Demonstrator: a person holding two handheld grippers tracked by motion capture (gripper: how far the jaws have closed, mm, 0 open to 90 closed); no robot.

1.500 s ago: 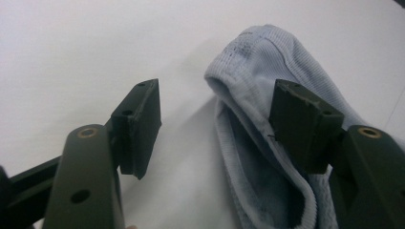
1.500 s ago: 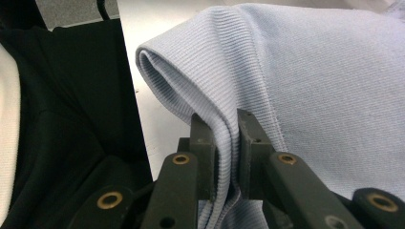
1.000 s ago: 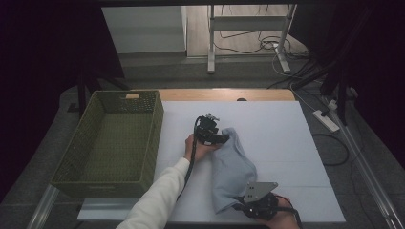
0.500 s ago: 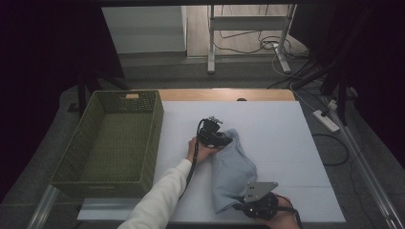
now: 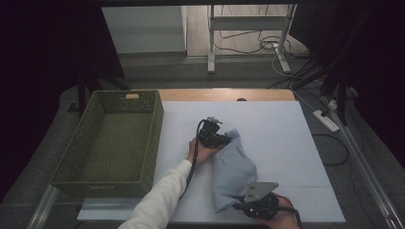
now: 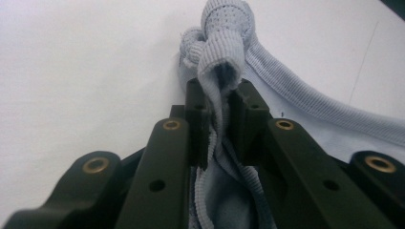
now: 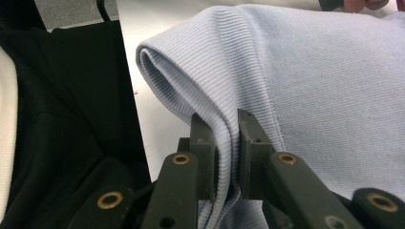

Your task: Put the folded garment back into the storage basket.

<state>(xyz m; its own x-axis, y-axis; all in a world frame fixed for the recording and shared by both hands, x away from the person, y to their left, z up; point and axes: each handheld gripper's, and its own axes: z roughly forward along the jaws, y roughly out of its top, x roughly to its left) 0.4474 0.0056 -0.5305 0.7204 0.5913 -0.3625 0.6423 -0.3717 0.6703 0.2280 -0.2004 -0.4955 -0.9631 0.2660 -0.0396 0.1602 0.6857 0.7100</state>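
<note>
A light blue ribbed garment (image 5: 234, 169) lies in a narrow strip on the white table. At its far end, my left gripper (image 5: 224, 139) has just been closing and now pinches a bunched ribbed edge (image 6: 222, 71) between its pads. My right gripper (image 5: 241, 205), at the table's near edge, is shut on a fold of the same cloth (image 7: 224, 129), which rises between its jaws. The garment stretches between the two grippers.
A green woven basket (image 5: 71, 167) stands on the left of the table with nothing inside it. The white sheet (image 5: 286, 138) has free room on the right. Beyond the table stand a metal stand (image 5: 210, 38) and cables on the floor.
The left gripper's jaws have closed onto the garment's far end. Both hands have stayed where they were.
</note>
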